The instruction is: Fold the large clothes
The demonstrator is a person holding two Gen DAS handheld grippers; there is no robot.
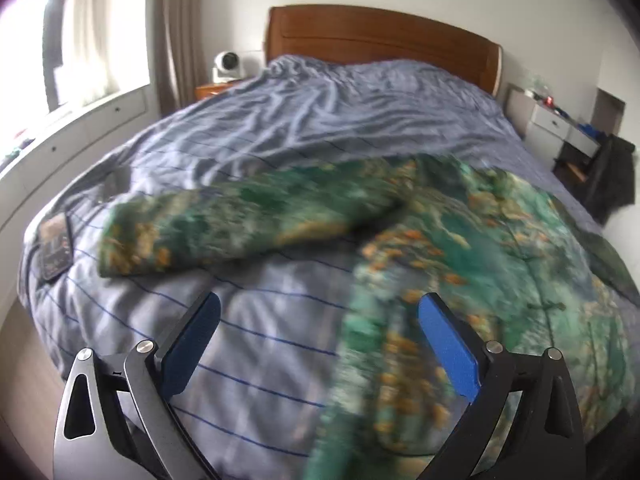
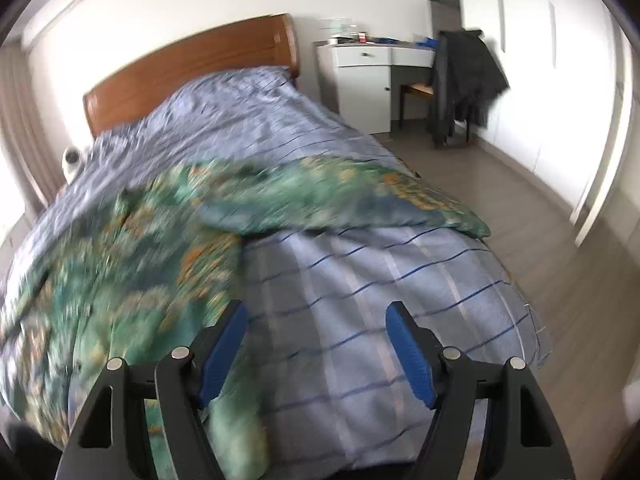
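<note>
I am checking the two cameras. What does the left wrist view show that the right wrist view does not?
Only the left wrist view: the window and a dark flat thing on the bed. Only the right: the wardrobe doors. Both share the blue cover, the green shirt, the headboard, the desk and open, empty grippers: left gripper, right gripper.

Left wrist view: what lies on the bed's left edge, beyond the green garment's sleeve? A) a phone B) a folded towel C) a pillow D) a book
A: a dark phone lies flat on the blue striped duvet, left of the sleeve.
</note>
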